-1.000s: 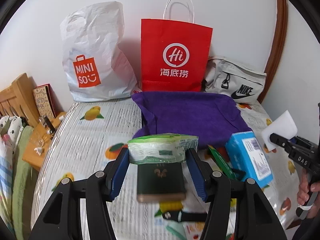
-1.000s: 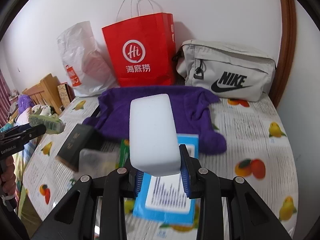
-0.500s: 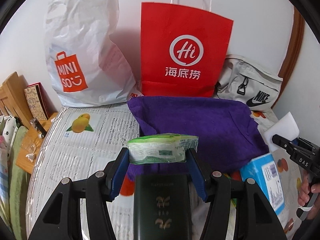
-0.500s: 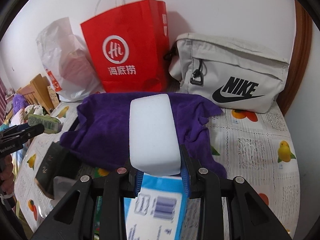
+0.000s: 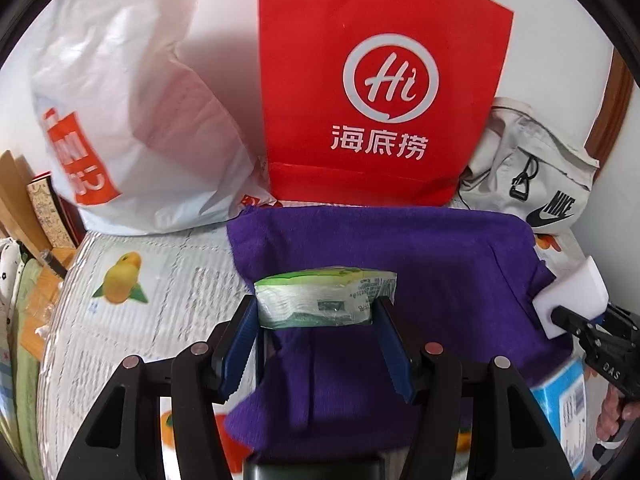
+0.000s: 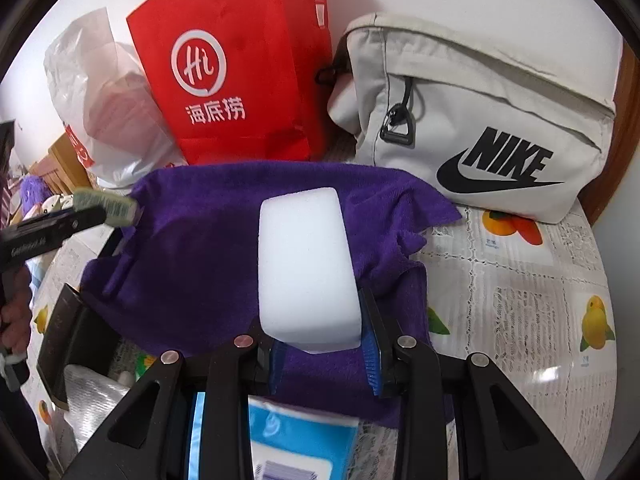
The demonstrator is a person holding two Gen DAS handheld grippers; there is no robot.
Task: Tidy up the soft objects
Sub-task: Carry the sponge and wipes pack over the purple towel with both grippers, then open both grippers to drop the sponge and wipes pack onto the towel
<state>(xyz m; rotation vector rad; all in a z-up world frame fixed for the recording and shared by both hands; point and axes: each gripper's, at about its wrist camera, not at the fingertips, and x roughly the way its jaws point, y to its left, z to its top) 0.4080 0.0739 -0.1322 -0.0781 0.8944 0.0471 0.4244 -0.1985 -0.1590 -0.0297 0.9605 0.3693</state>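
My left gripper (image 5: 316, 312) is shut on a green-and-white tissue pack (image 5: 324, 296), held above the near left part of a purple towel (image 5: 400, 264) spread on the table. My right gripper (image 6: 320, 320) is shut on a white sponge block (image 6: 304, 268), held above the same purple towel (image 6: 208, 240). The sponge also shows at the right edge of the left wrist view (image 5: 572, 300). The tissue pack shows at the left of the right wrist view (image 6: 104, 206).
A red paper bag (image 5: 376, 88), a white plastic bag (image 5: 132, 112) and a grey Nike bag (image 6: 480, 120) stand along the back wall. A blue tissue box (image 6: 296, 440) and a dark book (image 6: 76, 332) lie near the towel's front edge. A fruit-print tablecloth (image 6: 520, 300) covers the table.
Both grippers have moved forward toward the back bags, still holding their objects, and are now over the purple towel. The blue box and dark book have slid back beneath them.
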